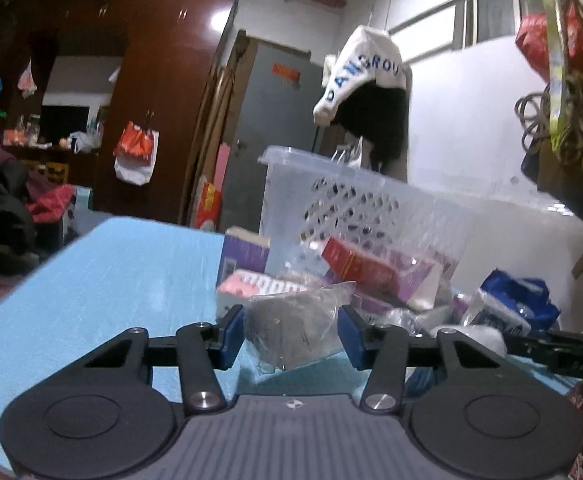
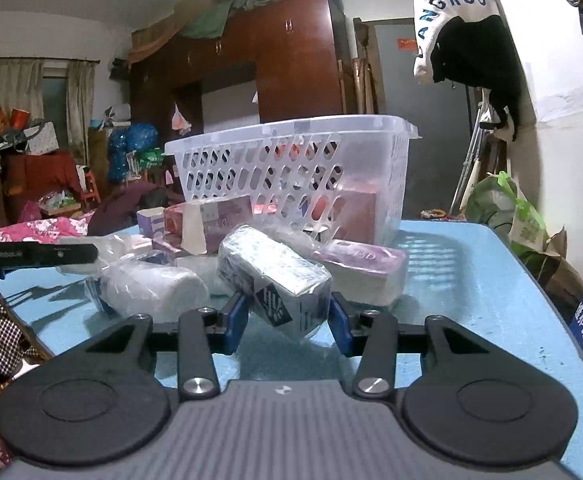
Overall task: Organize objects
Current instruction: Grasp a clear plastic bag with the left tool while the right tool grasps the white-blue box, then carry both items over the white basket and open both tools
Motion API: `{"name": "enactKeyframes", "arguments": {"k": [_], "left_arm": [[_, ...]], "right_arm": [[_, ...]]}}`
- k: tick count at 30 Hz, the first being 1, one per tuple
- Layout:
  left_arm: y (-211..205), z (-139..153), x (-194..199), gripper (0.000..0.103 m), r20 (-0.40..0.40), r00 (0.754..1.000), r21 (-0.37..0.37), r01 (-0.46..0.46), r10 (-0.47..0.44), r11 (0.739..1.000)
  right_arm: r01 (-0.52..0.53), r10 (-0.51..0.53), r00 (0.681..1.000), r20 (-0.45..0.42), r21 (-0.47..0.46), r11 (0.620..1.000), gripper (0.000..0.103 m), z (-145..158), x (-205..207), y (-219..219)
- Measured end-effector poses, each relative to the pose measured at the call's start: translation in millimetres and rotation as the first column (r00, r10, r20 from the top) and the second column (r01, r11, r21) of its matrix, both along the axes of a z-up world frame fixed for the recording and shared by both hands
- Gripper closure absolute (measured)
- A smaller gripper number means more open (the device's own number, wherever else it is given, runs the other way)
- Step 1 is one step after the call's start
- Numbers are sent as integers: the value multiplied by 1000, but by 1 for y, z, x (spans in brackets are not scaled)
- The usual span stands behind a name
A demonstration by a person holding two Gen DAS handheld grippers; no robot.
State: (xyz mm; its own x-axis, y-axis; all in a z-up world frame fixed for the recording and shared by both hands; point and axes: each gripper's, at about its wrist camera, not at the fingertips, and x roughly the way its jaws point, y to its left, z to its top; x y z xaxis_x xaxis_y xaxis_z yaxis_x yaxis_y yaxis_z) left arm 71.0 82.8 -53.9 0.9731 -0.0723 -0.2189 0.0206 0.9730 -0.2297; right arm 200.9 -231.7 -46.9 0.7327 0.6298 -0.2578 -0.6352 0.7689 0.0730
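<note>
My left gripper [image 1: 291,316] is shut on a grey item in a clear plastic bag [image 1: 287,336], with both blue pads against the bag's sides just above the blue table [image 1: 111,280]. My right gripper [image 2: 287,302] is shut on a plastic-wrapped box with a dark label [image 2: 271,272], tilted over the table [image 2: 471,300]. A translucent perforated basket [image 1: 331,192] [image 2: 291,160] stands behind the pile, holding red and pink boxes [image 2: 355,208]. The near ends of both held items are hidden by the gripper bodies.
Purple and pink boxes [image 2: 363,264] and a white wrapped roll [image 2: 151,288] crowd the table in front of the basket. A blue bag [image 1: 519,300] lies at the right. Hanging clothes [image 2: 467,40] and a wardrobe [image 1: 151,80] stand beyond. Bare table lies left in the left wrist view.
</note>
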Motion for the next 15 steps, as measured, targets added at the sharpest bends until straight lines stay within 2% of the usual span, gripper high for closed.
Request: {"name": "enactKeyframes", "arguments": {"k": [10,15], "left_arm": [[0,16,-9,50,80,997,-32,0,3,999],[-13,47,1,50,147,989,5,10,-11,1000]], "right_arm": [[22,-23,999,29,40,999,56,11,-4,-8],[43,-48,998,45,89,995,56,30,-1,-15]]}}
